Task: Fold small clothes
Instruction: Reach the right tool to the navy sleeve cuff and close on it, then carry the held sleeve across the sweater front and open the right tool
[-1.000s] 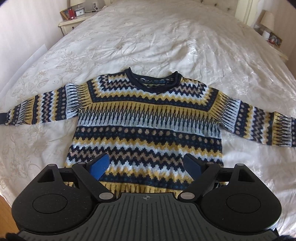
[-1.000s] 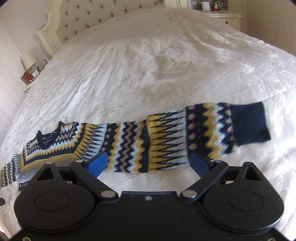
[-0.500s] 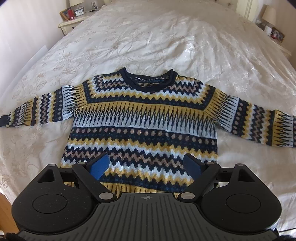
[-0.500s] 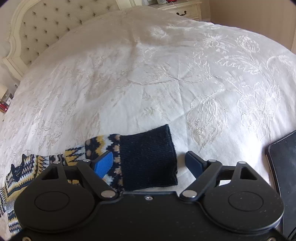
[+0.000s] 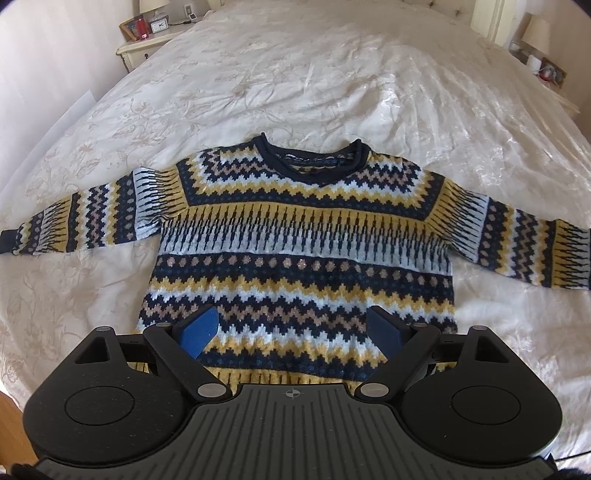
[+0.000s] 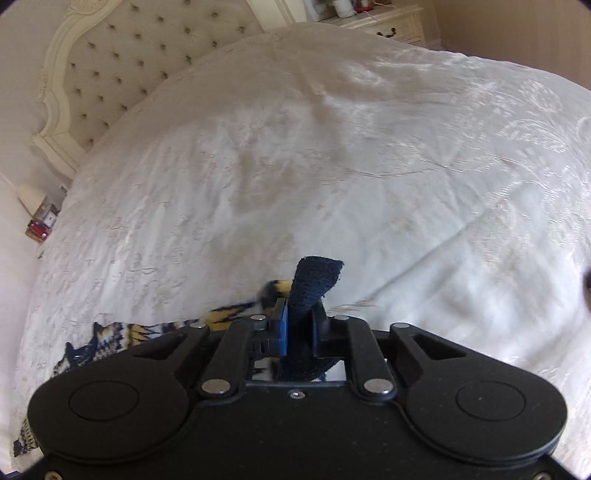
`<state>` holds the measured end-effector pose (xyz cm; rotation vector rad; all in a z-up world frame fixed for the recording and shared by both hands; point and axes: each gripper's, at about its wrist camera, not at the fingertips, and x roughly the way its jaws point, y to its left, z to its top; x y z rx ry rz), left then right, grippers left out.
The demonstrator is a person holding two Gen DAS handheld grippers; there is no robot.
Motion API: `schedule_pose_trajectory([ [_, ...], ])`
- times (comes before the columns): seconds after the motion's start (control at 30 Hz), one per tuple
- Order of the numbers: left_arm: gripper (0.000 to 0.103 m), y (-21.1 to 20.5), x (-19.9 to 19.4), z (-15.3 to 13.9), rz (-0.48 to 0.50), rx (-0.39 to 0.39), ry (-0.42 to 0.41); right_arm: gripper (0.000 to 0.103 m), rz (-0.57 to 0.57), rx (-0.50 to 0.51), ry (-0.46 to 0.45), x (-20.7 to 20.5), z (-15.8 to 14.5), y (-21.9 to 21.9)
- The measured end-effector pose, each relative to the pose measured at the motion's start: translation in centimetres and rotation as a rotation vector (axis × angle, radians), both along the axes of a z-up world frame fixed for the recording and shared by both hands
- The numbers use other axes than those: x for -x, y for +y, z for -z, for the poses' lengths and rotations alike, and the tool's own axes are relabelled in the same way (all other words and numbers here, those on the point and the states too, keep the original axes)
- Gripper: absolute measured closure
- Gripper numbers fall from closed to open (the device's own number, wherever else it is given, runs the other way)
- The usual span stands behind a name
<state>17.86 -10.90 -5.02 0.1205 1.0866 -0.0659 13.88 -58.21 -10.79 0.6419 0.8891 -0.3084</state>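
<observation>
On white bedspread [image 5: 332,85], zigzag-patterned sweater [image 5: 303,258] flat (left claw [image 5: 291,328] apart, right claw [image 6: 298,326] clamped on cuff [image 6: 314,280]).

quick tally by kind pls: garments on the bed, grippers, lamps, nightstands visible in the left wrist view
Sweaters: 1, the patterned sweater, spread flat on the bed
Grippers: 1, the left gripper, fingers apart
Lamps: 2, one lamp at back left, another lamp at back right
Nightstands: 2, left nightstand and right nightstand
Total: 6
</observation>
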Motion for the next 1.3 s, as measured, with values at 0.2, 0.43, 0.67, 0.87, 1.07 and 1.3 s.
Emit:
schedule_pose_trajectory([
  [0.2, 0.016, 3.7, -1.0, 0.6, 0.041, 0.023, -0.005, 0.083, -0.105, -0.057, -0.111, -4.8, -4.1, 8.4],
  [0.43, 0.016, 10.5, -2.7, 1.1, 0.022, 0.013, -0.011, 0.083, -0.259, -0.160, -0.186, -12.6, -5.5, 20.9],
  [0.67, 0.016, 17.3, -4.1, 2.2, -0.031, 0.003, 0.016, 0.083, -0.446, -0.240, -0.199, -19.5, -3.1, 34.8],
  [0.87, 0.016, 21.6, -5.0, 3.0, -0.057, -0.011, 0.032, 0.083, -0.606, -0.229, -0.114, -22.6, 1.3, 45.7],
  [1.07, 0.016, 24.4, -5.7, 3.8, -0.078, -0.012, 0.042, 0.077, -0.718, -0.172, -0.035, -22.4, 4.8, 53.4],
  [1.3, 0.016, 24.6, -6.9, 4.8, -0.069, -0.003, 0.044, 0.047, -0.710, -0.186, -0.073, -20.7, 5.5, 54.8],
])
